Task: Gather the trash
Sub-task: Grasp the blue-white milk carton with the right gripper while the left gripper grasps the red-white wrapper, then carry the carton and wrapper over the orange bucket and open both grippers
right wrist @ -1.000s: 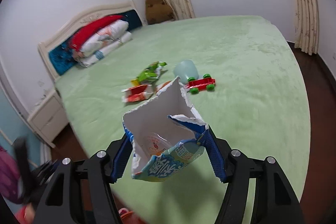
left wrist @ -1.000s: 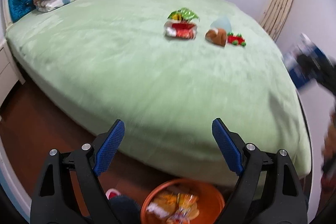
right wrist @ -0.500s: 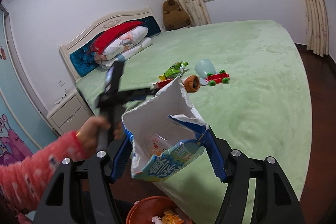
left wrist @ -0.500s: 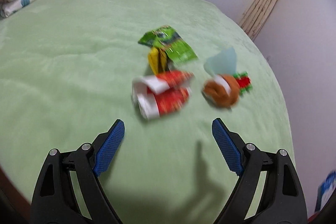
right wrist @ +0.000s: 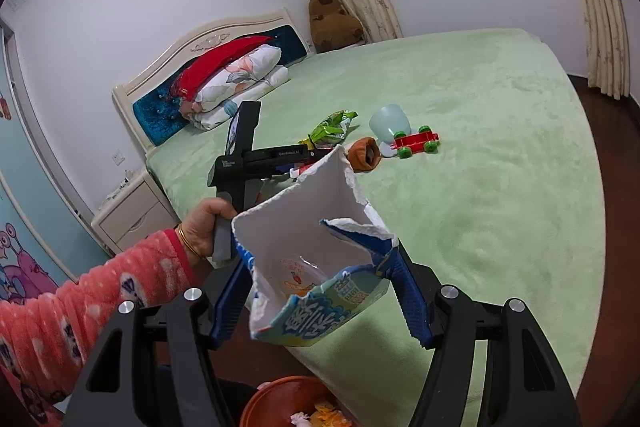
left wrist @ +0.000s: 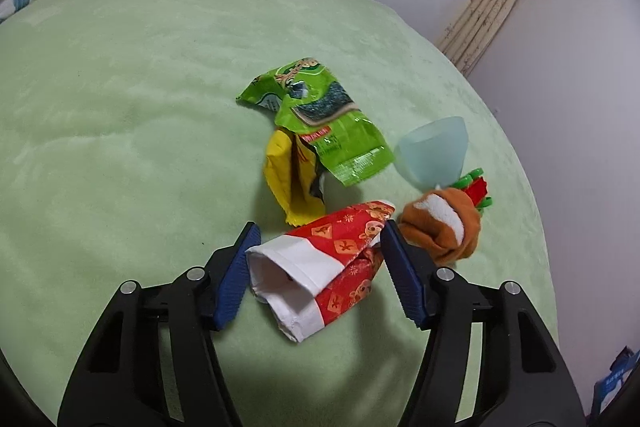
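A red and white paper wrapper (left wrist: 320,259) lies on the green bed cover (left wrist: 120,127). My left gripper (left wrist: 320,227) straddles it with its jaws closing, and both blue pads touch its sides. Just beyond lie a yellow wrapper (left wrist: 292,179) and a green snack bag (left wrist: 320,115). My right gripper (right wrist: 320,255) is shut on a torn blue and white carton (right wrist: 304,239), held up over the bed's edge. The orange bin (right wrist: 276,403), with trash in it, sits on the floor below the carton.
A brown rolled sock (left wrist: 444,227), a pale blue cup (left wrist: 432,151) and a red toy car (left wrist: 478,187) lie right of the wrappers. Pillows (right wrist: 236,79) and a nightstand (right wrist: 132,211) are at the bed's head. A hand in a pink sleeve (right wrist: 204,227) carries the left gripper.
The left gripper has moved from the bed's edge out over the bed to the wrappers, and its jaws have narrowed around the red one. The right gripper still holds the carton.
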The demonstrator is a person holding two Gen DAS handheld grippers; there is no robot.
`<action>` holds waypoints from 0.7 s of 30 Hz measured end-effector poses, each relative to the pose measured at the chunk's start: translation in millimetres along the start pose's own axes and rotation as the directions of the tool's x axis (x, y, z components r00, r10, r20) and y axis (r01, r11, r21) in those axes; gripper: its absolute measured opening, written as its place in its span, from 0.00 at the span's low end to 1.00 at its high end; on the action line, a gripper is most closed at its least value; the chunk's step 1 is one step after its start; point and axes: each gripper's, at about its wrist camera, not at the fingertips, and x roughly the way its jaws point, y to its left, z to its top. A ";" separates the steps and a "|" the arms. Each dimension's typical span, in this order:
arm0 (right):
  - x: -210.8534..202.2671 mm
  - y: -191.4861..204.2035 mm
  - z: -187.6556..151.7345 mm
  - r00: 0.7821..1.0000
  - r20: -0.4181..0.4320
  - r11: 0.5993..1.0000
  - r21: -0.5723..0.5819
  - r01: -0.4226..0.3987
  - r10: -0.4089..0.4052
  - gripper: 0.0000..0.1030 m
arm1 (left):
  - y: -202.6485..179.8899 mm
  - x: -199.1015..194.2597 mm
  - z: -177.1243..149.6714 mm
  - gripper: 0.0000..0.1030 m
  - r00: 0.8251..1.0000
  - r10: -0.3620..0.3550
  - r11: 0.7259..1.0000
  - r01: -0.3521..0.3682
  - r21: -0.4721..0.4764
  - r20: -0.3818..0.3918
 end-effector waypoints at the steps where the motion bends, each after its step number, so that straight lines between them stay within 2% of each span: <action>1: 0.2 0.7 -0.4 1.000 0.002 1.000 -0.001 0.003 -0.003 0.62 | -0.7 -0.8 -0.5 0.28 1.000 -0.003 1.000 0.003 0.000 0.002; 2: -0.3 1.8 -1.4 1.000 0.002 1.000 -0.003 0.008 -0.008 0.62 | -0.1 -1.0 -1.1 0.14 1.000 -0.010 1.000 0.010 -0.012 -0.010; 5: -0.4 3.3 -2.6 1.000 0.002 1.000 0.000 0.007 -0.007 0.62 | 1.7 -5.9 -6.7 0.13 0.999 -0.031 0.999 0.031 -0.033 -0.013; 10: -6.6 6.4 -3.6 1.000 0.012 1.000 0.003 0.016 -0.016 0.62 | -7.1 -17.7 -17.5 0.05 0.999 -0.049 0.998 0.049 -0.027 -0.002; 21: -23.3 20.9 -8.5 0.999 0.033 1.000 -0.010 0.020 -0.020 0.62 | -31.3 -53.2 -38.5 0.03 0.998 -0.042 0.999 0.042 -0.001 0.037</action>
